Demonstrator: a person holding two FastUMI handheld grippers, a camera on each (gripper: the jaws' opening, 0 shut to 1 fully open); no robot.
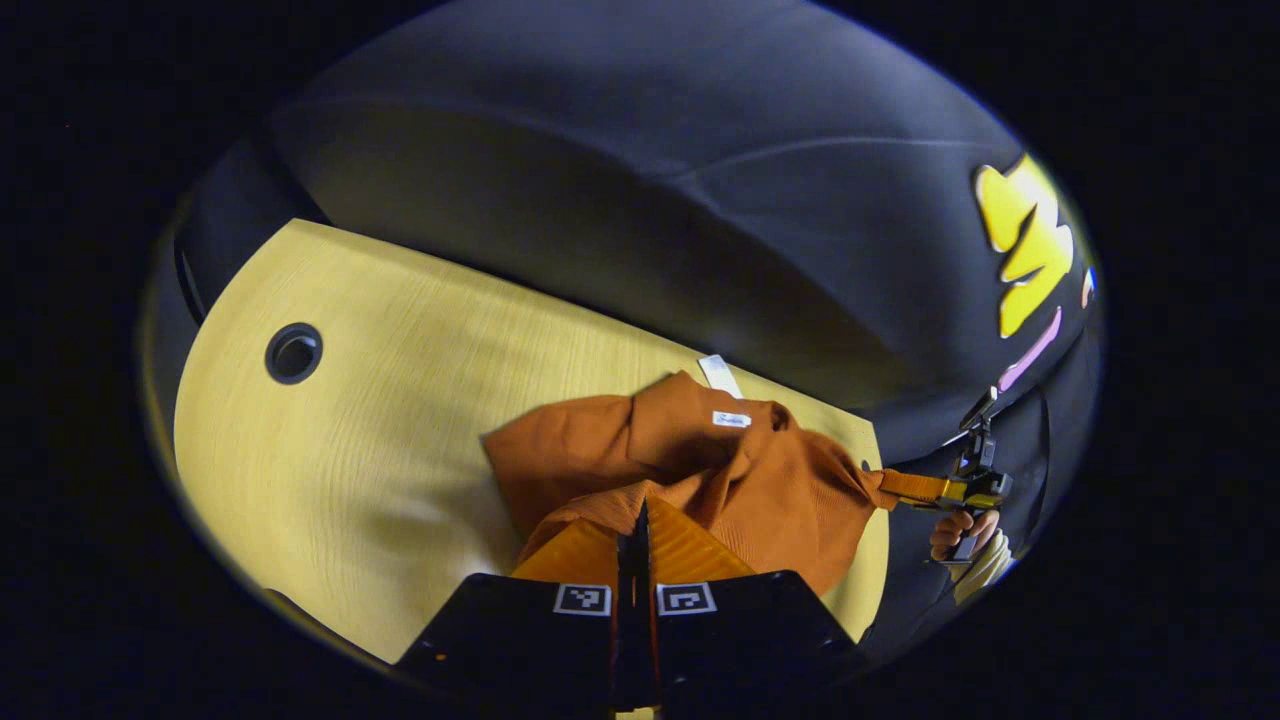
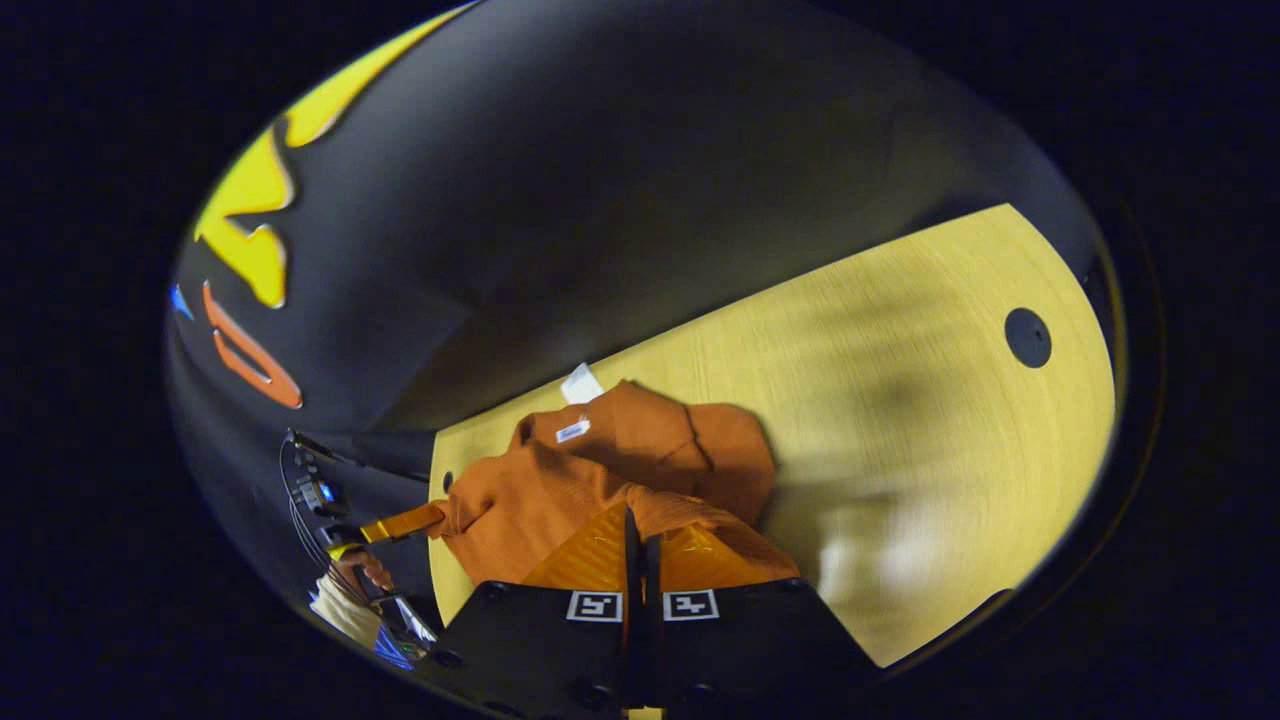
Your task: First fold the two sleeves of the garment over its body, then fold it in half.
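A rust-orange garment [image 1: 760, 480] lies bunched on the pale wooden table [image 1: 380, 450], its white neck label [image 1: 731, 419] facing up. In the left gripper view, my left gripper [image 1: 641, 515] is shut, with a fold of the fabric pinched at its tips. Farther right, my right gripper [image 1: 882, 487] grips the garment's edge by the table's side. The right gripper view shows the garment [image 2: 540, 500] with my right gripper [image 2: 633, 525] shut on its cloth. There my left gripper [image 2: 436, 516] pinches the far corner. The cloth is raised and stretched between the two.
A round cable hole [image 1: 293, 352] sits in the table [image 2: 900, 420] to the left; the same hole [image 2: 1028, 337] is at the right in the right gripper view. A hand [image 1: 958, 530] holds the far gripper. A white tag [image 2: 580, 383] lies at the table's back edge.
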